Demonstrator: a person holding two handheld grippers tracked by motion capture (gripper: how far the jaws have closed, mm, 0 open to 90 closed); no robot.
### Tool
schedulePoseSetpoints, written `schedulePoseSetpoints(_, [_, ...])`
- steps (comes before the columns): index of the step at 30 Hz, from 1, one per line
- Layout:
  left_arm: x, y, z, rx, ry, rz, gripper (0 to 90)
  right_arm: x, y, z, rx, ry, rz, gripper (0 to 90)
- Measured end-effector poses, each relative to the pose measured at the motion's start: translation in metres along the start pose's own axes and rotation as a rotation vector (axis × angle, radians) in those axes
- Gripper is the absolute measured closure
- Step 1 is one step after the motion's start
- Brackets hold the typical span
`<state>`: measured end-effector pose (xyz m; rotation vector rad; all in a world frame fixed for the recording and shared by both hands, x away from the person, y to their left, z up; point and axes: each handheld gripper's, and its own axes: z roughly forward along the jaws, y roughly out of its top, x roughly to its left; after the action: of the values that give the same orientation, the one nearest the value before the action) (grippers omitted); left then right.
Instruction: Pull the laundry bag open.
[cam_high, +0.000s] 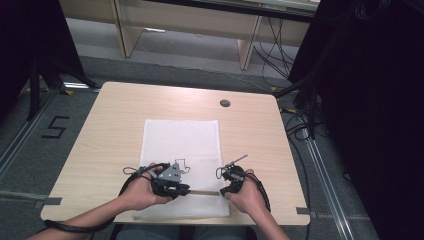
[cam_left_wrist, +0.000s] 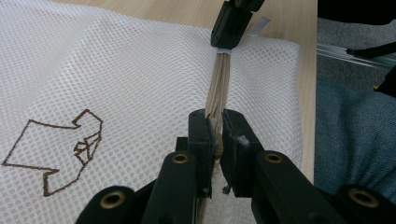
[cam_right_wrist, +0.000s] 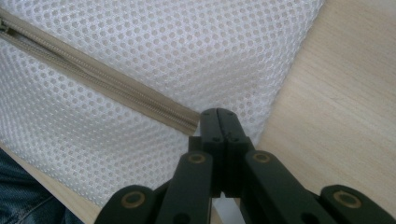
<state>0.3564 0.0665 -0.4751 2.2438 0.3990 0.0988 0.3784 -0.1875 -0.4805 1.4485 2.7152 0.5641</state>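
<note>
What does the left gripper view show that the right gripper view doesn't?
Left gripper view alone: the brown shirt outline printed on the mesh, the left gripper pinching the zipper, and the right gripper clamped at the zipper's far end. Right gripper view alone: its own jaws pressed together at the zipper's end, and the closed teeth up close. Both: the white mesh laundry bag, beige zipper, wooden table.

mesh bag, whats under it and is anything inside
The mesh bag lies flat on the wooden table. Its beige zipper is pinched by both sets of jaws. Nothing shows through the mesh, but the weave could hide thin contents.
</note>
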Motion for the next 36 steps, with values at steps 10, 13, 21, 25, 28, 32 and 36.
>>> schedulePoseSetpoints(10, [-0.002,-0.005,-0.006,0.008,0.005,-0.01,82.0,-0.001,0.0,-0.001,0.012,0.002,0.002,90.0])
schedulePoseSetpoints(13, [-0.002,-0.005,-0.007,0.005,0.002,-0.005,81.9,-0.001,0.0,0.0,0.008,-0.003,-0.009,90.0])
schedulePoseSetpoints(21, [-0.001,-0.009,-0.014,0.006,0.011,-0.011,81.9,-0.001,0.0,0.0,0.011,-0.001,0.003,90.0])
schedulePoseSetpoints(25, [-0.001,-0.012,-0.019,0.011,0.021,-0.003,81.9,-0.001,0.0,0.0,0.011,-0.001,-0.005,90.0])
schedulePoseSetpoints(28, [-0.003,-0.012,-0.018,-0.009,0.013,-0.018,81.9,-0.001,0.0,0.0,0.009,0.0,-0.004,90.0])
schedulePoseSetpoints(32, [-0.002,-0.012,-0.019,-0.001,0.013,0.007,81.9,-0.001,0.0,0.0,0.009,0.0,-0.005,90.0])
schedulePoseSetpoints(36, [-0.002,-0.013,-0.021,-0.002,0.02,-0.008,81.9,-0.001,0.0,0.001,-0.004,0.002,-0.002,90.0])
